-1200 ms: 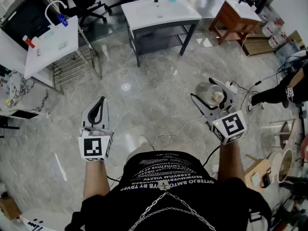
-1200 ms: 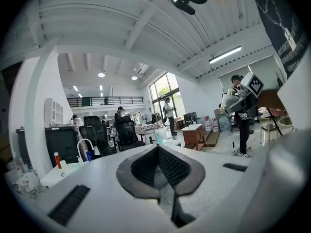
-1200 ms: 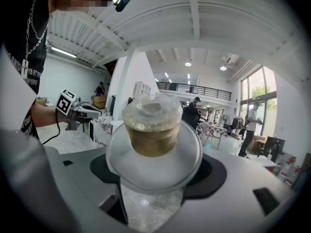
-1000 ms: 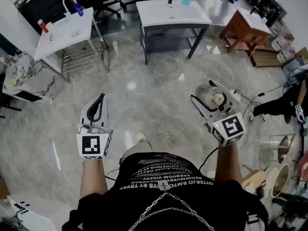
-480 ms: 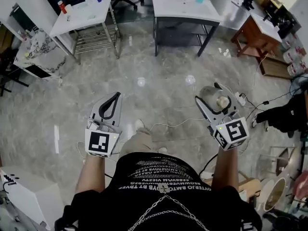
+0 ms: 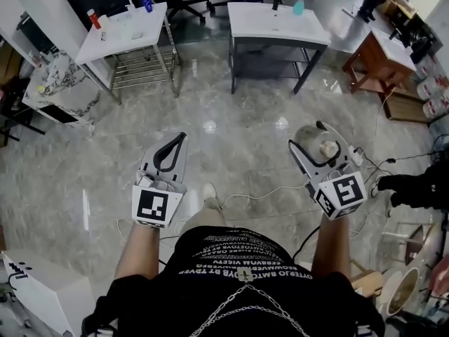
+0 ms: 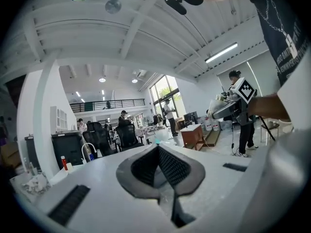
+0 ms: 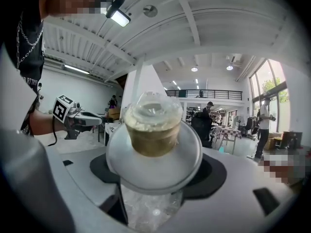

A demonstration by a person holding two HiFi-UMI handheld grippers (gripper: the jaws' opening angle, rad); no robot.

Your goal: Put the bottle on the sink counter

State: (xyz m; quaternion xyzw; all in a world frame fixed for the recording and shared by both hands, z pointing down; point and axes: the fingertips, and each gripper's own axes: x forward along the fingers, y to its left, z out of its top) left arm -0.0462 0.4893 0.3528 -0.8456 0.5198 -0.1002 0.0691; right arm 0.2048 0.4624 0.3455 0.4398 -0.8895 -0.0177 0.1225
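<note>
Carrying stage, seen from above. The right tool (image 6: 313,129) pinches a clear bottle (image 6: 311,140) by its body, jaws spread wide around it, pale cap uppermost as far as can be judged. The left tool (image 6: 179,138) is pressed together on nothing. The bottle hangs over the marble floor (image 6: 231,111), well apart from the white sink tabletop (image 6: 277,23) ahead.

Hazards, as judged:
- Slip: the bottle's wall is smooth and round, and looks thin; a jolt in walking could let it turn or drop through the jaws, while a harder squeeze may buckle it.
- Trip or snag: a cable (image 6: 256,192) trails across the floor just beside the carrier's feet; catching it would jerk the load.
- Wrong surface: a second white sink tabletop (image 6: 116,41) stands to the left and a wooden stand (image 6: 379,48) to the right; which is meant cannot be told.
- Knock: a teal bottle (image 6: 299,5) already stands at the back of the centre tabletop, near its tap; a careless set-down could topple it.

Counts:
- tools, two;
- bottles held, one;
- white sink tabletops, two;
- wooden stands, one;
- small bottles on the tabletops, three: the teal one, plus a red one (image 6: 93,18) and a blue one (image 6: 146,3) on the left;
- bystanders at the right edge, one, partly visible (image 6: 414,188).
</note>
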